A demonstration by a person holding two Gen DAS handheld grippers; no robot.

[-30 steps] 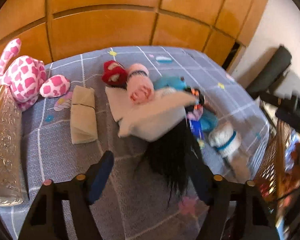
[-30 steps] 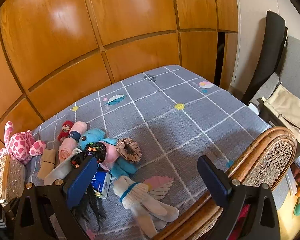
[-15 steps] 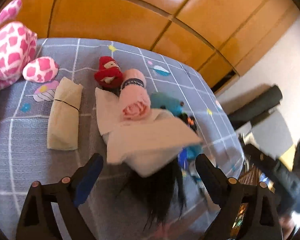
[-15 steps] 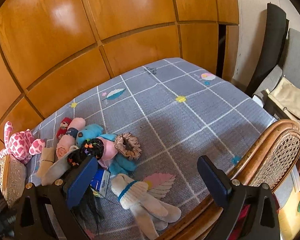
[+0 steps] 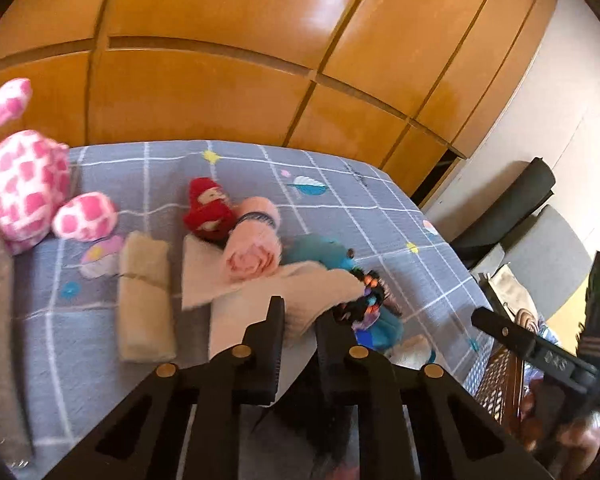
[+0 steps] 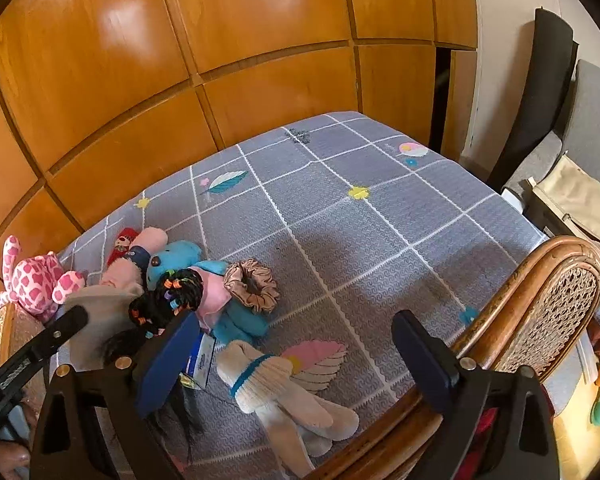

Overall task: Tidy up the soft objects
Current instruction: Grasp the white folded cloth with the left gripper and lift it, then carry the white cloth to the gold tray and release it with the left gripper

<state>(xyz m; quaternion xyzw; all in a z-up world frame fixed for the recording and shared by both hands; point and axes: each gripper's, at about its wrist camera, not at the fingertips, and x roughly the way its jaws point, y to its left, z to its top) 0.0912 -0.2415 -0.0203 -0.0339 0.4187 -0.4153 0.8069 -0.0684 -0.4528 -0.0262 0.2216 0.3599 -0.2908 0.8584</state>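
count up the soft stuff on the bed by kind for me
plush toys: 3 (pink-spotted plush, red-hatted doll, blue plush)
rolled or folded cloths: 4 (beige, pink, white, white blue-banded)
satin scrunchie: 1
black beaded wig: 1
total: 9

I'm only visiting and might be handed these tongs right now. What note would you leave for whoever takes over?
Left tongs: jaws closing, with the cream cloth between them, beside the pink rolled towel.
Right tongs: open and empty, above the bed near the white socks.
Things: the beige folded cloth and pink spotted plush lie to the left. The blue plush, scrunchie and black-haired doll are heaped together.
Done: only the beige cloth looks folded and set apart.
Left: sort the heap. Where things should go is not shown.
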